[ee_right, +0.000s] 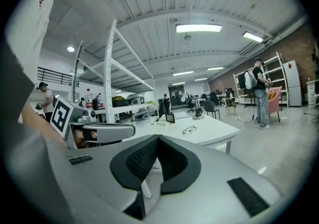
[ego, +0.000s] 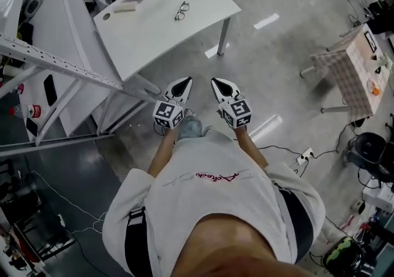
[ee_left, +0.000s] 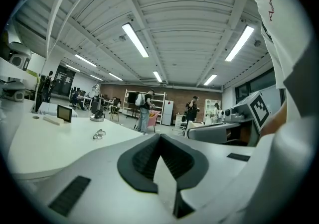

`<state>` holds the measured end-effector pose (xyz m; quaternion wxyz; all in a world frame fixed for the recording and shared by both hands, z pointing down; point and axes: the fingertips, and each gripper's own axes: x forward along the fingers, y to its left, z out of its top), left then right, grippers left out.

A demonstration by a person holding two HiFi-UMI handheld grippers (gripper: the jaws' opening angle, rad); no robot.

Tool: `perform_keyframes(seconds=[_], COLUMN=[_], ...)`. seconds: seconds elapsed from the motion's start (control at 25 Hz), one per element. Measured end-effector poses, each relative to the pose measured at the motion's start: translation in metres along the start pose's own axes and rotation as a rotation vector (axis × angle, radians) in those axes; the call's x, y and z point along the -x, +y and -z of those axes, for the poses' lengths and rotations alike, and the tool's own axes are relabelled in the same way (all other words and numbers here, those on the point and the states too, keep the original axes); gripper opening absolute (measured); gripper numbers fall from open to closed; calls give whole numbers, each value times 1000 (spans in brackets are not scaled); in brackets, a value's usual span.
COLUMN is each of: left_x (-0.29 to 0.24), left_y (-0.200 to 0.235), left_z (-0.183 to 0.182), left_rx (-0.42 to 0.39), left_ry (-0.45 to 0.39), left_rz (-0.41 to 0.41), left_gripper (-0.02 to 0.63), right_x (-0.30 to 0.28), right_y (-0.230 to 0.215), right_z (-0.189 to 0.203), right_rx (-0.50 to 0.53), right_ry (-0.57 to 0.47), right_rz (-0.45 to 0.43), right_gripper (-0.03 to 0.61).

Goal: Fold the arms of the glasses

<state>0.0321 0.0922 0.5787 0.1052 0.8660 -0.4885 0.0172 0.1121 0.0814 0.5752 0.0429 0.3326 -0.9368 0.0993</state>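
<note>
The left tool (ego: 183,83) and right tool (ego: 219,84) are both clenched on nothing, held side by side and pointing nearly level. That is probably because the thin dark-framed glasses (ego: 181,10) lie well ahead of them, out of reach, flat on the white rectangular surface (ego: 154,36). Their arms seem spread open, though they are too small to be sure.

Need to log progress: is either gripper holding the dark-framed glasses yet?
No, the dark-framed glasses lie on the white table, well ahead of the left gripper and right gripper, both shut and empty.
</note>
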Motion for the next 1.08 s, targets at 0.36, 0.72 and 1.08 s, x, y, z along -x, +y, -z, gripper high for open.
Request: perform_keyframes(seconds=[0.36, 0.72, 1.08], left_x=[17, 20, 20], left_y=[-28, -40, -44], left_z=[8, 8, 3], left_rx=[-7, -33, -32], left_ry=[-17, -24, -46], left_rz=[-18, -31, -33], left_gripper=[26, 26, 26], right_x=[26, 34, 38], right_y=[15, 12, 14], right_z=[7, -4, -3], right_rx=[17, 38, 79], right_ry=[-15, -44, -37], right_rz=[-22, -25, -34], right_gripper=[20, 20, 20])
